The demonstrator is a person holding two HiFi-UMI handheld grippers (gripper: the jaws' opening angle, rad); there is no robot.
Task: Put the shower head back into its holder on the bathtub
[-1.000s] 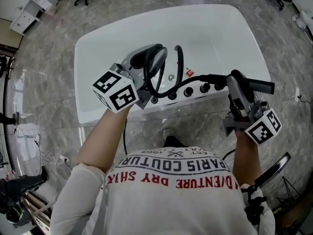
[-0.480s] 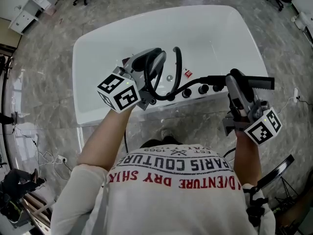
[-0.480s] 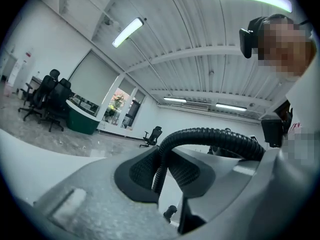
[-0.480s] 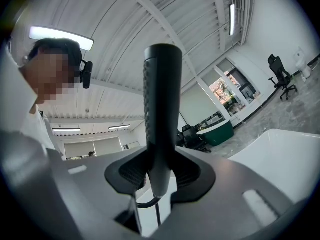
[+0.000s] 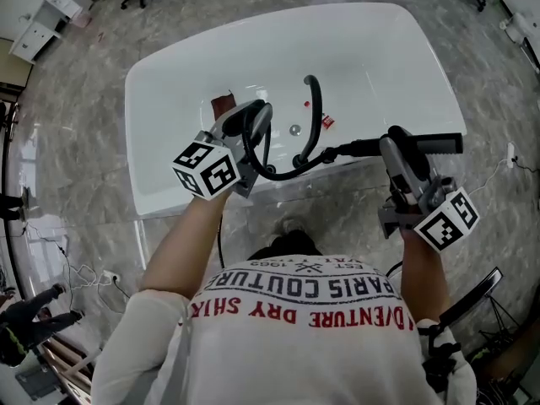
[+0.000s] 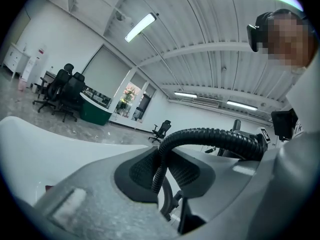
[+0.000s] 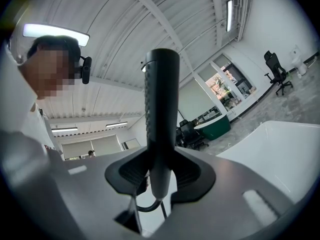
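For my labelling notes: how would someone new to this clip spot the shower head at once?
Start at the white bathtub on the marbled floor; over its near right edge the right gripper is shut on a straight black wand, the shower head. Unlike the ribbed, looping black hose trailing from it, it is rigid and bar-shaped.

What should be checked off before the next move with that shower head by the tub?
1. Right gripper clamped on the shower head: ok.
2. Left gripper gripping the hose: ok.
3. Hose free of kinks: ok, the head view shows smooth curves only.
4. Holder on the bathtub rim in sight: cannot tell, the grippers and hose cover the near rim.
5. Shower head seated in its holder: not ok, it is held in the air by the tub's near right edge.
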